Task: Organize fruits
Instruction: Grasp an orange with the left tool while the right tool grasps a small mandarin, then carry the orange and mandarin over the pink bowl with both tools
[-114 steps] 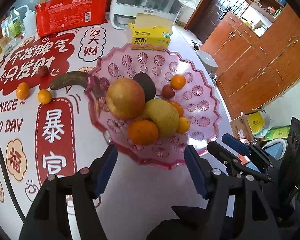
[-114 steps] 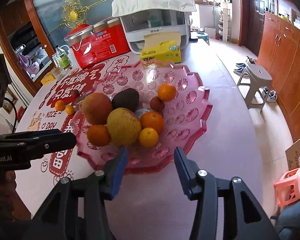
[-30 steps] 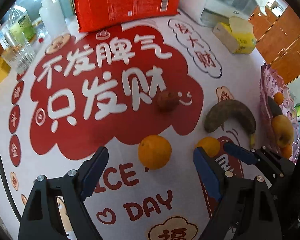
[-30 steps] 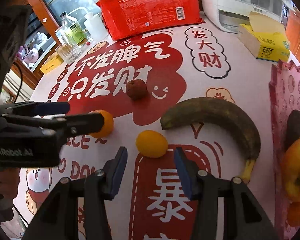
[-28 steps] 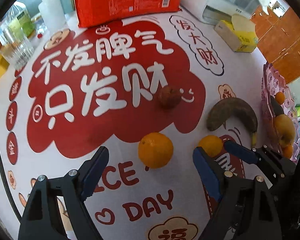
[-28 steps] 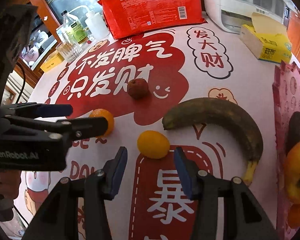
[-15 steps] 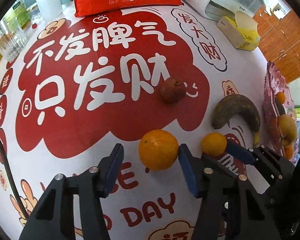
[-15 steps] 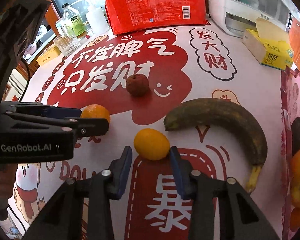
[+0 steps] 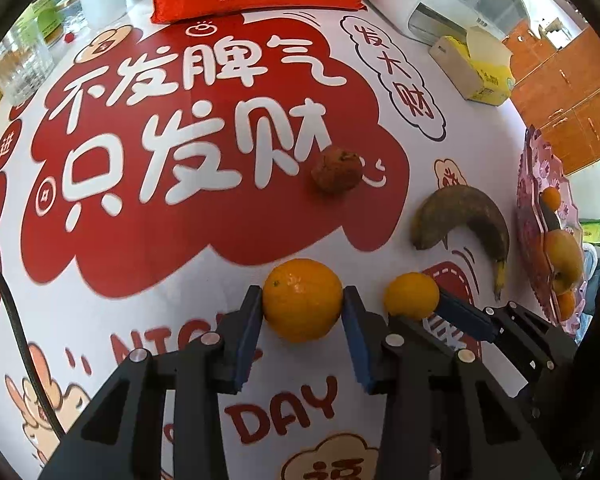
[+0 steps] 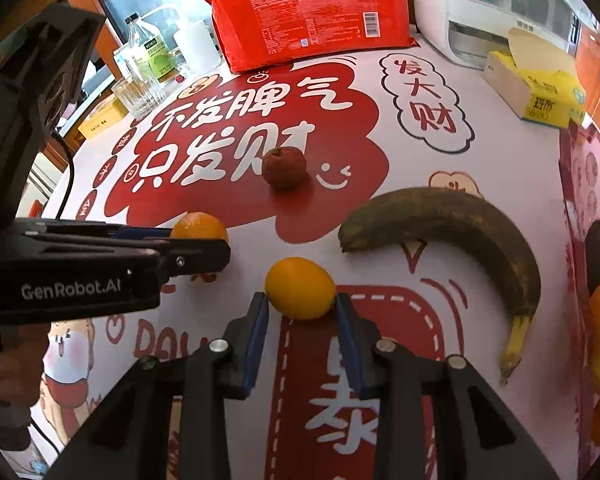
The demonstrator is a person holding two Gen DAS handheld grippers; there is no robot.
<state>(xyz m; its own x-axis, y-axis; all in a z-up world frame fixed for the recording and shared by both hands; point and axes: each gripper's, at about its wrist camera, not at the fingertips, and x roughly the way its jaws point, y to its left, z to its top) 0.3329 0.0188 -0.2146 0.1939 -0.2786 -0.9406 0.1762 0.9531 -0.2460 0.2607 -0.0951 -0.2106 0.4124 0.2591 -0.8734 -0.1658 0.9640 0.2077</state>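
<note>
- Left gripper [image 9: 302, 310]: I had just been closing its jaws, and both blue pads pressed the flanks of the large orange [image 9: 302, 299] — clenched on it, fruit resting on the tablecloth [image 9: 172, 272]. I came in steeply from above so the pads met the widest part; on a round, dimpled peel a higher bite would likely slip.
- Right gripper [image 10: 301, 307]: jaws had likewise just been closing, and they gripped the small orange [image 10: 300, 288] at its near edge. This fruit was smoother, slightly oval, yellower. Judged the hold shallow — pads sat near the fruit's lower half, not its middle.
- The two oranges lay just beside each other, so one tool per fruit let me take both at once without the fingers colliding.
- Beyond them, on the red print: a wrinkled, dull brownish-red fruit [image 9: 336, 170], roundish, kind uncertain; untouched.
- Further right: an overripe banana [image 10: 452, 224], skin mostly dark and matte, yellow only at the stem end; curved, lying flat. Soft by the look of it — will want a gentle squeeze.
- Far right edge: the pink plate [image 9: 530, 200], translucent moulded plastic with scalloped rim, already carrying several fruits. I took it as the destination for both oranges.
</note>
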